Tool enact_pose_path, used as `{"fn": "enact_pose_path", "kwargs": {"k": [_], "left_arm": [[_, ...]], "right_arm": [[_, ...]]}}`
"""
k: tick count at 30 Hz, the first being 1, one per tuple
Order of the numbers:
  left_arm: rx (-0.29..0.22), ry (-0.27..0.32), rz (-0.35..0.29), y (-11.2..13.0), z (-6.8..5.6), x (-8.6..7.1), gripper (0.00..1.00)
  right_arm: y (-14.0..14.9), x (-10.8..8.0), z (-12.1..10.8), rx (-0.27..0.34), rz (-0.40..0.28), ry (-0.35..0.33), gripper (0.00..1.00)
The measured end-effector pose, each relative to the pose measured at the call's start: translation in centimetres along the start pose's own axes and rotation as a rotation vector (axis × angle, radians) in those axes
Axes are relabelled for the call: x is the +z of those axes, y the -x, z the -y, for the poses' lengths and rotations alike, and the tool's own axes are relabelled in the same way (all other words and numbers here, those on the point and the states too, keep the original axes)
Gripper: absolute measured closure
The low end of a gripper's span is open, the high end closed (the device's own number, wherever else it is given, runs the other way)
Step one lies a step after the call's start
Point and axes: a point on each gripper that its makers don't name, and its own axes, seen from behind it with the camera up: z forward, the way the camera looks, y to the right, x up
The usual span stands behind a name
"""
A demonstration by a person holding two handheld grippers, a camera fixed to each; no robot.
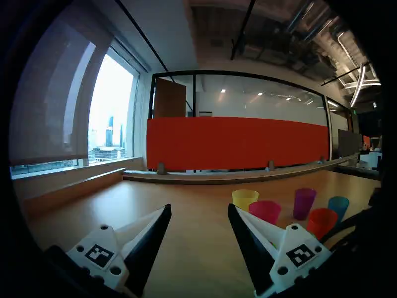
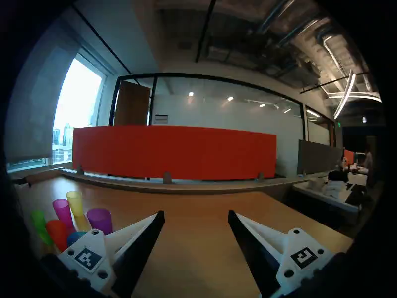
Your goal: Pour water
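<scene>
Cups (image 1: 303,201) stand on wooden desk (image 1: 188,198), red partition (image 1: 238,144) behind

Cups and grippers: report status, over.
Left gripper open, empty. Right gripper open, empty. Cups clustered upright on the table, none gripped. Nothing blocking the way to them.

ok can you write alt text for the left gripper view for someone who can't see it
The left gripper, open and empty, hovers over a wooden table, with plastic cups clustered on the right: a yellow cup, pink cup, purple cup, blue cup and orange cup. Behind stands a red partition, with a bright window at left.
</scene>
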Motion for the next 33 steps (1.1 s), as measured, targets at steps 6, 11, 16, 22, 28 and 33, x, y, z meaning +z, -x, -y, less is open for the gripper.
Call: {"fn": "enact_pose_path", "kwargs": {"k": [6,11,16,22,28,33], "left_arm": [[0.001,0.003,0.003,0.0,0.0,0.0,0.16],[0.003,0.005,0.005,0.0,-0.1,0.0,0.16],[0.004,0.007,0.005,0.0,-0.1,0.0,0.16],[0.004,0.007,0.005,0.0,-0.1,0.0,0.16],[0.005,0.007,0.006,0.0,-0.1,0.0,0.16],[0.005,0.007,0.006,0.1,-0.1,0.0,0.16]], "right_arm": [[-0.1,-0.2,-0.2,-0.009,-0.004,0.004,0.01],[-0.3,-0.4,0.0,-0.012,-0.006,0.002,0.0],[-0.7,-0.3,0.0,-0.024,-0.022,-0.002,0.0],[-1.0,-0.4,0.1,-0.04,-0.045,-0.007,0.0],[-0.7,-0.4,0.5,-0.07,-0.065,-0.02,0.0],[-0.6,-0.3,0.9,-0.075,-0.08,-0.031,0.01]]}}
